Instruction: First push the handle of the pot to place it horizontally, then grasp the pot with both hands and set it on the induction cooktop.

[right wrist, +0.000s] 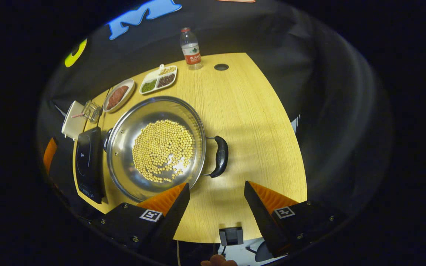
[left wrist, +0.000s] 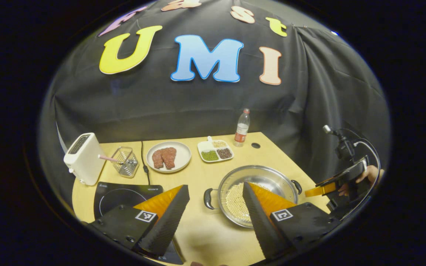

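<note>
Left gripper view, left to right. My left gripper hangs above the near edge of the wooden table, its jaws spread wide and holding nothing. Under its left finger lies the induction cooktop, black, flat on the table at the near left corner. To the right of it, under and beyond my right finger, sits the steel pot, with soybeans covering its bottom. The pot's near-side handle shows just between my fingers, a little ahead of them; the far handle sits on the opposite rim. The line through the two handles runs roughly across my view, left to right. Judgement: the left handle is the one this gripper is nearer to.

Right gripper view, left to right. The cooktop lies at the far left, its edge just beside the pot. The pot's right handle projects toward the bare table, ahead of my right gripper and between its fingers' lines. That gripper is likewise spread and empty, above the table's near edge. Judgement: this handle falls to the right gripper.

Judgement on the move: the pot stands right of the cooktop and not on it; the carry must go leftward, along the handle axis.
</note>
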